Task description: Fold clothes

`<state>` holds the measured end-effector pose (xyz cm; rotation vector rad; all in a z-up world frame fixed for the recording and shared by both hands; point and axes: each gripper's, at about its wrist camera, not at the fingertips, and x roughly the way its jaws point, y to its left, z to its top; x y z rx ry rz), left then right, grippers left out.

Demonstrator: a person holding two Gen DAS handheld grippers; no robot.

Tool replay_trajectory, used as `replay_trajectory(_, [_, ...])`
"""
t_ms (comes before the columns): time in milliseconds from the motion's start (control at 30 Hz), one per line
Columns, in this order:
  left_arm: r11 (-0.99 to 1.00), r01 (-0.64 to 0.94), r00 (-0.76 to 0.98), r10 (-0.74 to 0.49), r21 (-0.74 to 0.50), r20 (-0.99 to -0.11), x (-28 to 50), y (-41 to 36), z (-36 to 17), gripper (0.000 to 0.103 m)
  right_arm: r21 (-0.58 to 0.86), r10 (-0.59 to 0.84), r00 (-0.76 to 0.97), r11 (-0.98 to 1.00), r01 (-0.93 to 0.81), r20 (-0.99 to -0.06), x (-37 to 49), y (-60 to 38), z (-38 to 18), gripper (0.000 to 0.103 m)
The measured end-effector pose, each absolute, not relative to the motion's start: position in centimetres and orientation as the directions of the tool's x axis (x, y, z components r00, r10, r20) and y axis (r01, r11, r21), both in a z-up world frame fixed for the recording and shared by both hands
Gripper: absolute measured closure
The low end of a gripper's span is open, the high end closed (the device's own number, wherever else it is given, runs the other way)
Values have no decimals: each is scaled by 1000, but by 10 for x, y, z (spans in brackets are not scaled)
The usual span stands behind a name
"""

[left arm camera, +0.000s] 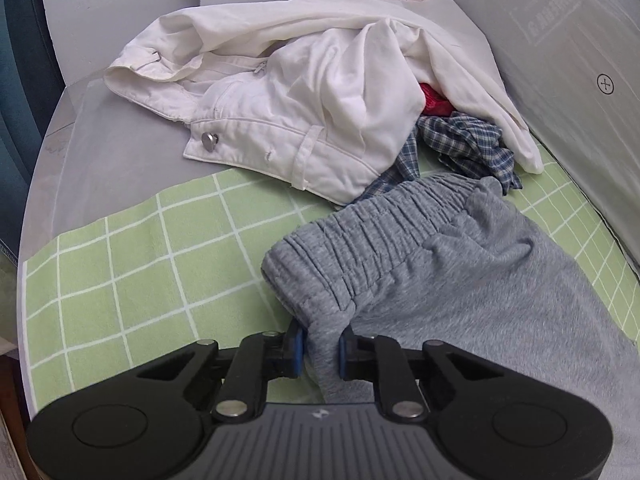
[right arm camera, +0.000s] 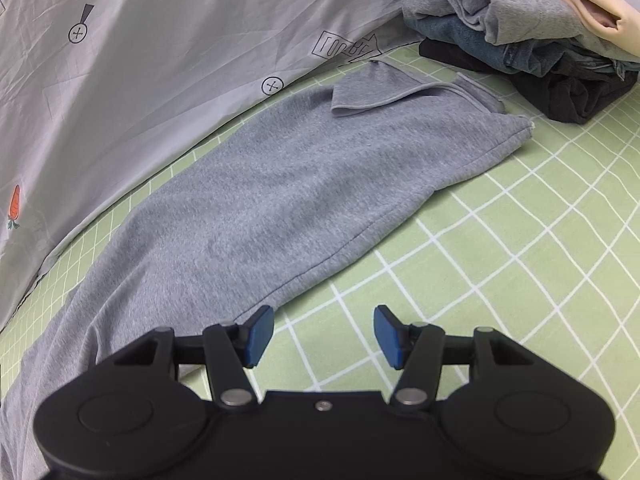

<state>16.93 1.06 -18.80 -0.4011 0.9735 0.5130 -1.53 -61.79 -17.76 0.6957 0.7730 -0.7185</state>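
A: Starting at the left — what sits on the green checked sheet point(left arm camera: 120, 280)?

B: Bare squares first, with grey cloth beyond them. Then white trousers point(left arm camera: 280, 128) in a heap at the sheet's far edge, a plaid garment point(left arm camera: 468, 140) and a bit of red cloth point(left arm camera: 434, 100) tucked under their right side.

A: And the grey pants point(left arm camera: 460, 272)?

B: Just nearer than the heap, lying on the sheet, elastic waistband toward the white trousers. The left gripper point(left arm camera: 321, 346) has its jaws nearly closed, the blue pads pinching a fold at the waistband's near corner.

A: The right gripper point(right arm camera: 324, 336)?

B: Jaws about half open, nothing between them — it hangs over the sheet at the near edge of the pants' leg. A folded stack point(right arm camera: 540, 40) sits at the sheet's far right, past the pants' hem.
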Motion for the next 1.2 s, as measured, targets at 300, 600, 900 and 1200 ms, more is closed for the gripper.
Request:
replay_trajectory(300, [743,-666,413,296,-64,-861,159,85,-186,85,274,-387,481,480,833,-787,-28,-667,-194,46])
replay_trajectory(600, [773,-633,388,366,44,-846,166,67,-187,85,165,-504,405,454,875,-763,5,-718,-205,44])
replay_trajectory(900, [785,-618,390,353,42,-850,163,67,-185,86,13,-531,438,626,780,-725,15,-711,-204,95])
replay_trajectory(1200, [846,-532,452,235,-48,-861,134,65,-173,89,-142,-657,290,522,841,-696,-117,-726,-179,97])
